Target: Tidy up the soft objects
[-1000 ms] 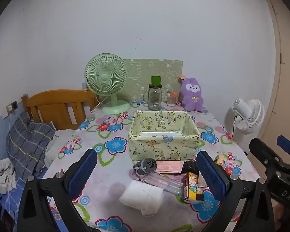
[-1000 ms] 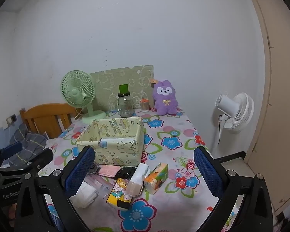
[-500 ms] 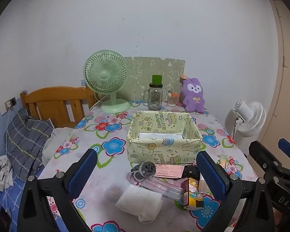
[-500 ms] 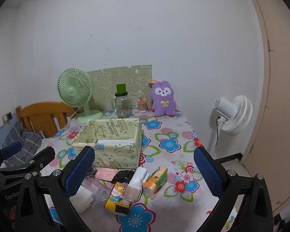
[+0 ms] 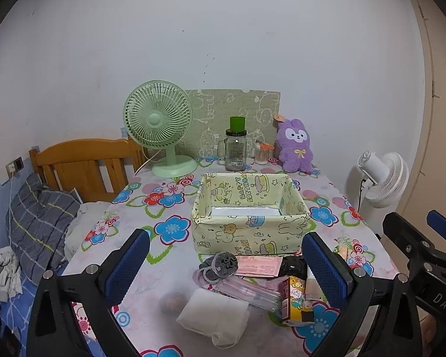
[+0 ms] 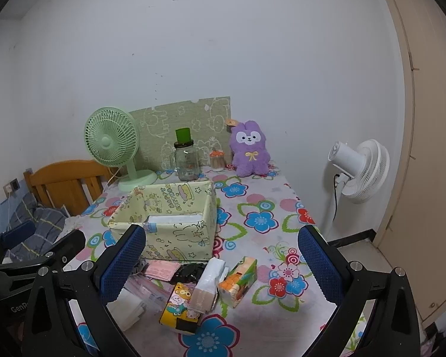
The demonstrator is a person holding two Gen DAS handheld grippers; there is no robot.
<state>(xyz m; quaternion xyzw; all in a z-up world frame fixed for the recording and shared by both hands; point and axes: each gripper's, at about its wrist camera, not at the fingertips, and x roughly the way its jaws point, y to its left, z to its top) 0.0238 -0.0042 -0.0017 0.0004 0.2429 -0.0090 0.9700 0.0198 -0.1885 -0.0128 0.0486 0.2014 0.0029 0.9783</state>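
Grippers, left point(image 5: 226, 263) and right point(image 6: 221, 263), are held wide and empty at lower centre before the yellow fabric bin point(image 5: 249, 212).

Pale yellow storage box point(image 5: 249, 232) printed with cartoon animals; white counter cloth point(image 5: 169, 208) patterned in blue, red and pink flowers; mint-green desk fan point(image 5: 159, 125); purple plush bunny point(image 5: 294, 145), yellow bow; blue-padded fingers point(image 5: 128, 264); grey plaid pillow point(image 5: 38, 223).

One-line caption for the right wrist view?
Open right gripper hovers above tissue packs before a yellow fabric box on the floral table.
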